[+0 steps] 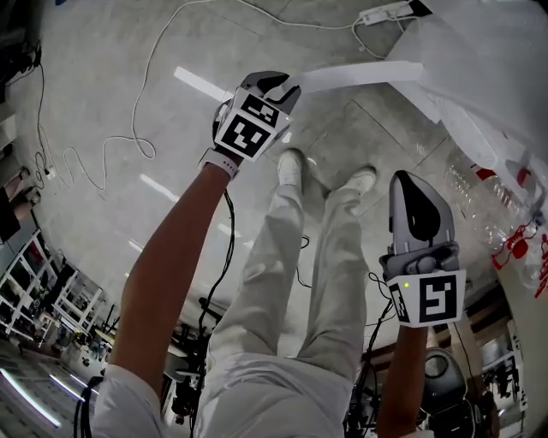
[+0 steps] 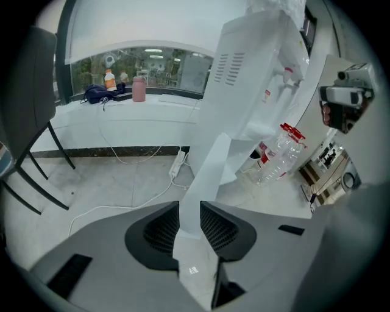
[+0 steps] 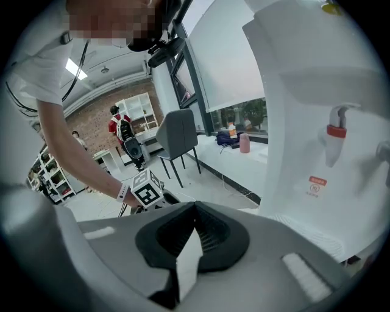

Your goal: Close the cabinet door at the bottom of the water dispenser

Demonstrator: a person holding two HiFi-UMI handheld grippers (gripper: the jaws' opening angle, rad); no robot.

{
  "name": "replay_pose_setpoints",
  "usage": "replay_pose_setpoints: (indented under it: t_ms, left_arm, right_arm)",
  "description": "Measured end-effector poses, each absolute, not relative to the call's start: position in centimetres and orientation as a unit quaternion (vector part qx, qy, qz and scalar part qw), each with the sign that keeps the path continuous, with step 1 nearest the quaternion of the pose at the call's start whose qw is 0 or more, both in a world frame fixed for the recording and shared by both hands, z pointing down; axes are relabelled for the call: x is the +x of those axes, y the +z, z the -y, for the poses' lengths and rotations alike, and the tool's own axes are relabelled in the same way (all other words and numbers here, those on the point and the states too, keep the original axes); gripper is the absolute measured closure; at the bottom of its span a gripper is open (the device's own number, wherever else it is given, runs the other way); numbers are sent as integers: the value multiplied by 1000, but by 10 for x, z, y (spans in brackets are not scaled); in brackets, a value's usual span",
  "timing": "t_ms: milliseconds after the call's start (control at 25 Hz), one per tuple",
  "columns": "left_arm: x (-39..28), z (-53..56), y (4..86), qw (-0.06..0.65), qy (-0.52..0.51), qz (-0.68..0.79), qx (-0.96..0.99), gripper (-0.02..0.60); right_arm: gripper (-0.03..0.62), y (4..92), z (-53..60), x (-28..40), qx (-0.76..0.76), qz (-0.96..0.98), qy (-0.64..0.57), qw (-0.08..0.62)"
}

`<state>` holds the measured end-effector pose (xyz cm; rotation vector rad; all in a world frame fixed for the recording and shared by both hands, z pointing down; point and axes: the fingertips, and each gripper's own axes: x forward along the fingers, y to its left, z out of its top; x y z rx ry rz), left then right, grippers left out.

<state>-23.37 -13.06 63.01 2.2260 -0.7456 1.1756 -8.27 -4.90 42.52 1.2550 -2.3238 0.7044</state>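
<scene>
The white cabinet door (image 1: 360, 77) stands swung out from the foot of the white water dispenser (image 1: 479, 68). In the left gripper view I look along the door (image 2: 210, 164) edge-on, and its free edge fills the gap between the pads. My left gripper (image 1: 287, 84) (image 2: 189, 210) is shut on that edge. The dispenser (image 2: 256, 79) rises behind it. My right gripper (image 1: 409, 181) (image 3: 194, 210) hangs apart at the right, shut and holding nothing, beside the dispenser's front with its red tap (image 3: 337, 131).
Clear plastic bottles (image 1: 488, 205) (image 2: 274, 161) lie at the dispenser's foot. A power strip (image 1: 385, 13) and a white cable (image 1: 145, 103) lie on the floor. The person's legs and shoes (image 1: 291, 167) stand just behind the door. A grey chair (image 3: 177, 137) stands by the window.
</scene>
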Motion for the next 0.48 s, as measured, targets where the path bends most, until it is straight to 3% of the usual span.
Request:
replay_pose_setpoints:
  t_ms: [480]
  left_arm:
    - [-233, 129, 642, 246, 455, 245, 820, 483]
  right_arm:
    - [583, 425, 46, -83, 455, 829, 258, 198]
